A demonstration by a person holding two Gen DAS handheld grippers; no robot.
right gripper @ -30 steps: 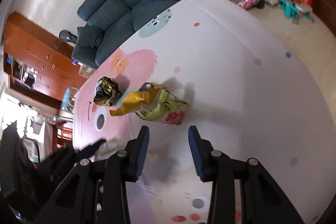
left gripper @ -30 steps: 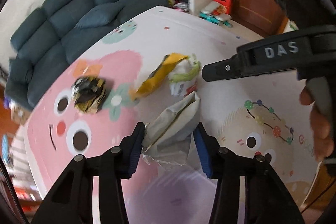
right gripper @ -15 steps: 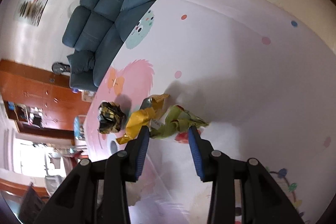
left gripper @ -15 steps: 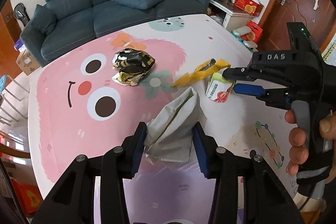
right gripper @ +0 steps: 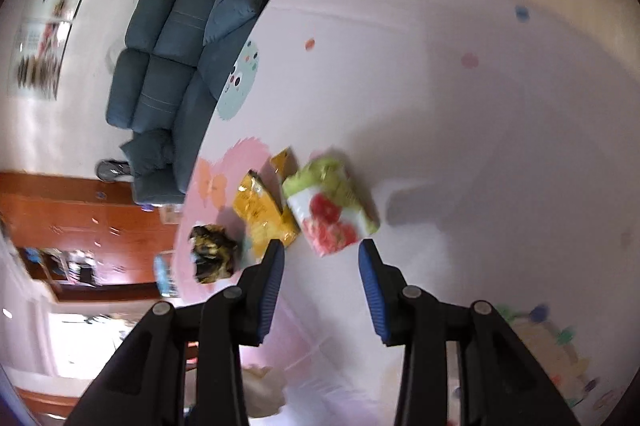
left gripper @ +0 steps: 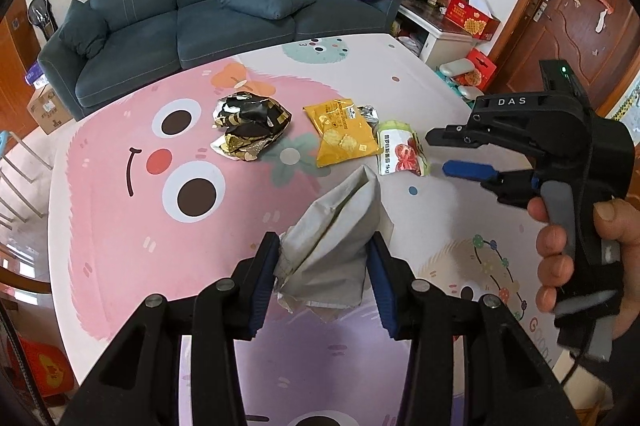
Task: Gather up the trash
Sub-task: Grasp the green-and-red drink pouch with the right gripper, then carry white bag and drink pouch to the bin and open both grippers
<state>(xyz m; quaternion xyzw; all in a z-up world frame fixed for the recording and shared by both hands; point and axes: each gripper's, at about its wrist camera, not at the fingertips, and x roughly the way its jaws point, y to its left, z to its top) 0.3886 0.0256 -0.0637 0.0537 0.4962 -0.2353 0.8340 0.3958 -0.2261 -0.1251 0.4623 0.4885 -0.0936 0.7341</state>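
I am looking down my left gripper (left gripper: pixel 322 282), and its blue ribbed pads are pressing on both sides of a crumpled grey bag (left gripper: pixel 336 242), holding it off the play mat (left gripper: pixel 120 226) with its folded, pointed top leaning away from me. The bag looks like thin matte film, creased and bare of print as far as I can read.

Going left to right across the mat beyond it: a balled-up black and gold foil wrapper (left gripper: pixel 250 126) is lying on the pink cartoon face, shiny and sharply crinkled. Just right of it a flat yellow snack bag (left gripper: pixel 340 138) is lying face up; it carries small print at the top that I cannot read. Touching its right edge is a green and white packet (left gripper: pixel 400 152) with a red fruit picture, some characters down its side and "1kg".

Further right my right gripper (left gripper: pixel 454 152) is hovering near that packet, with white letters "DAS" on its black body, and a hand (left gripper: pixel 592 254) is wrapping its grip.

Through the right wrist camera, blurred, the right gripper (right gripper: pixel 320 262) is standing partly open with nothing between its fingers. The green and white packet (right gripper: pixel 330 210) is lying just beyond the tips, centred in the gap, the yellow snack bag (right gripper: pixel 262 214) beside it to the left, and the foil wrapper (right gripper: pixel 212 252) further left.
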